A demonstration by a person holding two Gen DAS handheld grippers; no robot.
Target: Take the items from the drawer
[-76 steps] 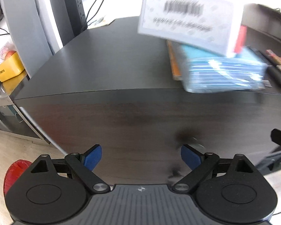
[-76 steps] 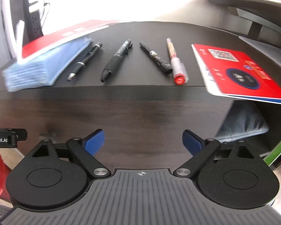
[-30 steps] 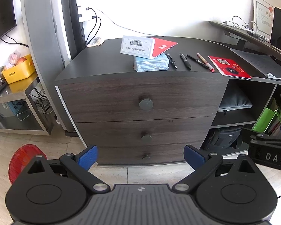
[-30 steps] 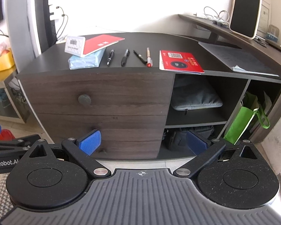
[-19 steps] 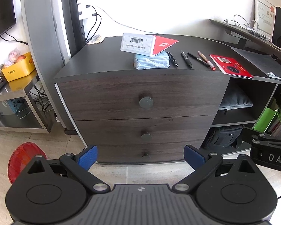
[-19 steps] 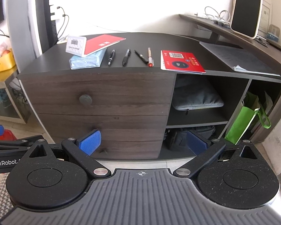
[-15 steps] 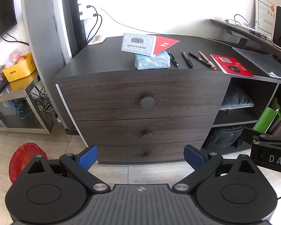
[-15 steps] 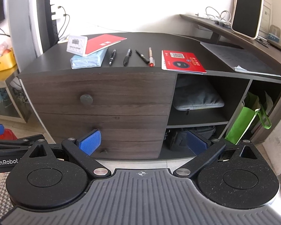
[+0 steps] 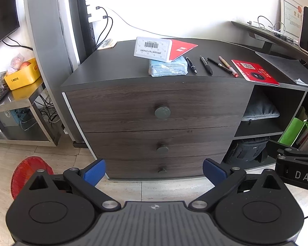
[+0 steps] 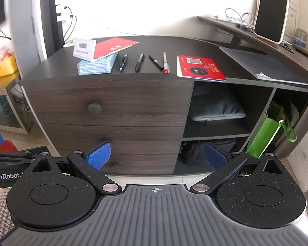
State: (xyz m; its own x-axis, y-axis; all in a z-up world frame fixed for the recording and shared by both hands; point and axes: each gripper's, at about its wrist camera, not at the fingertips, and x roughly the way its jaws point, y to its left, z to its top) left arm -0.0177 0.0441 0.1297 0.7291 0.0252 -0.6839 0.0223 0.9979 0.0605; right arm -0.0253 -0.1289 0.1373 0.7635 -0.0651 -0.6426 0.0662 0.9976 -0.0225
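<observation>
**Both grippers stand back from a closed chest, items laid out on top**

While both tools hang well clear of the furniture, the left gripper point(image 9: 153, 169) shows its blue-padded fingers spread wide with nothing between them, and the right gripper point(image 10: 157, 154) is just as wide and empty. Each points at the dark wood-grain chest of drawers point(image 9: 158, 123), a stance that suits a pause or a finish rather than a reach.

The top drawer with its round grey knob point(image 9: 162, 112) is shut flush, as are the two below it, so nothing of their insides shows. The goods judged to have come out lie on the black top: a white barcoded box point(image 9: 152, 47) leaning on a red booklet point(image 9: 181, 49), both resting on a blue plastic-wrapped pack point(image 9: 168, 68). Beside them four pens point(image 9: 205, 68) lie in a neat row, then a red card point(image 9: 255, 72) at the edge. That tidy spacing suggests deliberate sorting. To the right, open shelves hold a grey padded sleeve point(image 10: 215, 106) and a green bag point(image 10: 264, 137).
</observation>
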